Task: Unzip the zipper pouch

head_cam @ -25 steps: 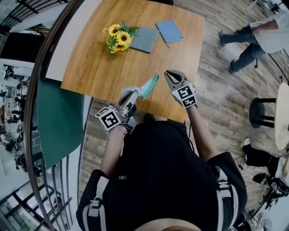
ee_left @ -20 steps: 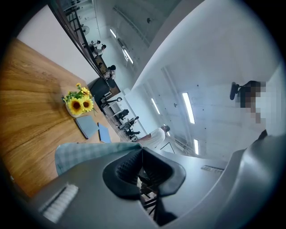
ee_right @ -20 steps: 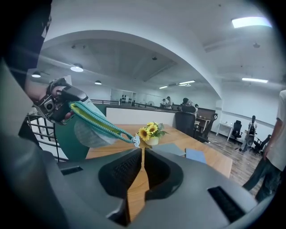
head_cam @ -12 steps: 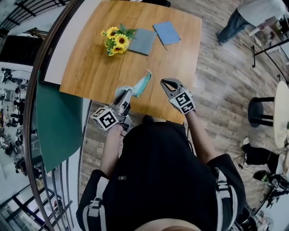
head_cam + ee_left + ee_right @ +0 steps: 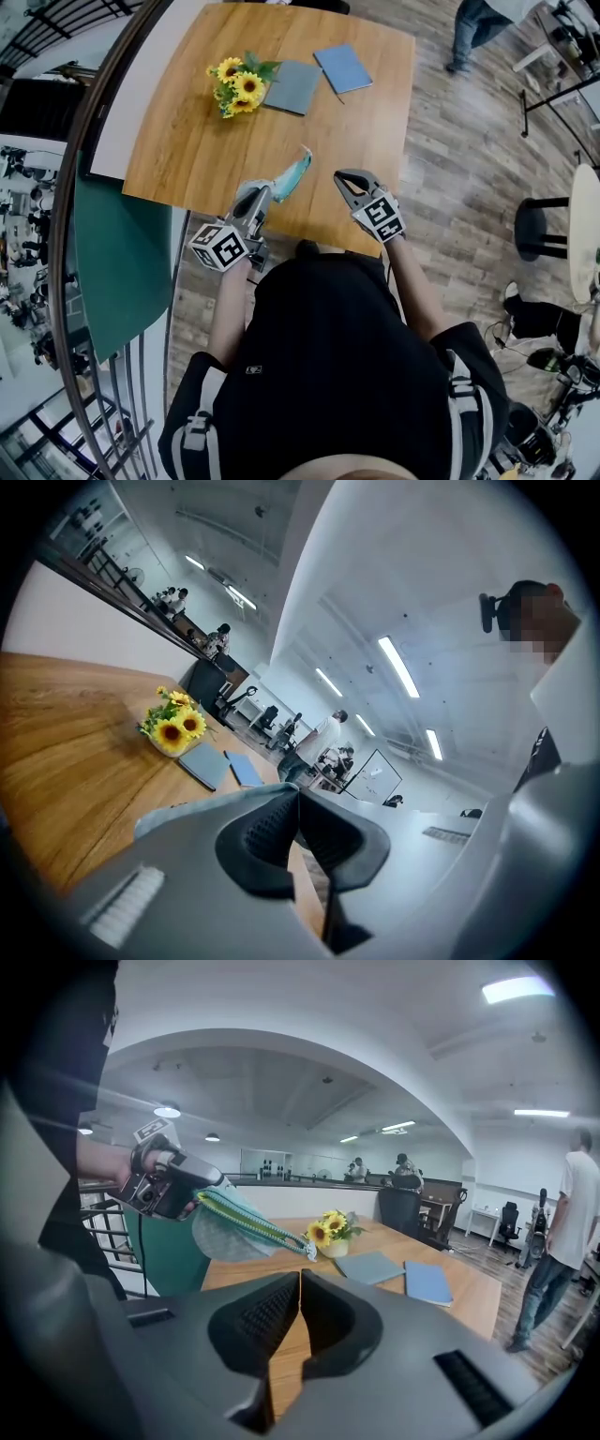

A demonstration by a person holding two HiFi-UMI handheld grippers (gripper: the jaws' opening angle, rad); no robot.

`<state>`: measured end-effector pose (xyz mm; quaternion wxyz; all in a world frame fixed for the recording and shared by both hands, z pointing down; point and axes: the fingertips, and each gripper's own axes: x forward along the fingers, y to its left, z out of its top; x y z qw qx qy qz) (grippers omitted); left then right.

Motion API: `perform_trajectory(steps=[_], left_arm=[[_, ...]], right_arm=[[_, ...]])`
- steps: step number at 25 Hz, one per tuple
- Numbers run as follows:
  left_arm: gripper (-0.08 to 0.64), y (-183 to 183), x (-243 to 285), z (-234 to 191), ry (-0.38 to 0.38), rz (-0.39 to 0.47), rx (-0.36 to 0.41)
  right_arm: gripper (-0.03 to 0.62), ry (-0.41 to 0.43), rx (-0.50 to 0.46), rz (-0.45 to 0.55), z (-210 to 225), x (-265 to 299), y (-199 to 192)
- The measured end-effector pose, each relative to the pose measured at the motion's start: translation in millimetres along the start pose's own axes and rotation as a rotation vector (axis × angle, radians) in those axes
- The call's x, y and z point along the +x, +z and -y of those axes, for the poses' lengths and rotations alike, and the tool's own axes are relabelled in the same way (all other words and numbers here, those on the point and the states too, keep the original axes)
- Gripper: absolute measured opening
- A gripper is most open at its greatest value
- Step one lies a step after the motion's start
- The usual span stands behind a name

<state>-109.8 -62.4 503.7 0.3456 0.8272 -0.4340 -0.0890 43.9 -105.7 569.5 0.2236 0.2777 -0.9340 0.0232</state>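
Head view, left gripper (image 5: 260, 194): jaws pressed together on the near end of the teal zipper pouch (image 5: 289, 176), above the near edge of the wooden table (image 5: 187, 141).
Head view, pouch axis: running from the jaw tips up and to the right, free end toward the far side of the table.
Head view, right gripper (image 5: 343, 178): just right of the pouch, apart from it, level with its middle.
Left gripper view, left gripper (image 5: 298, 794): pads closed tight; only a teal-grey strip (image 5: 202, 803) along the left jaw, pouch body out of view.
Right gripper view, right gripper (image 5: 300, 1279): jaws pressed together, nothing between them.
Right gripper view, pouch (image 5: 239, 1227): up and to the left of the jaws, clear of the table, slanting down to the right from the left gripper (image 5: 208, 1188).
Right gripper view only: striped zipper edge ending in the zipper pull (image 5: 307, 1249), low right end, in front of the sunflowers (image 5: 328, 1230).
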Motion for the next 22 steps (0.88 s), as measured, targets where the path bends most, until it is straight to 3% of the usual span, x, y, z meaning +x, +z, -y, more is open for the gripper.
perform_trajectory(steps=[22], left_arm=[[0.005,7,0,-6,-0.001,0.001,0.003]], right_arm=[[0.006,-0.014,0.036,-0.016,-4,-5,-13]])
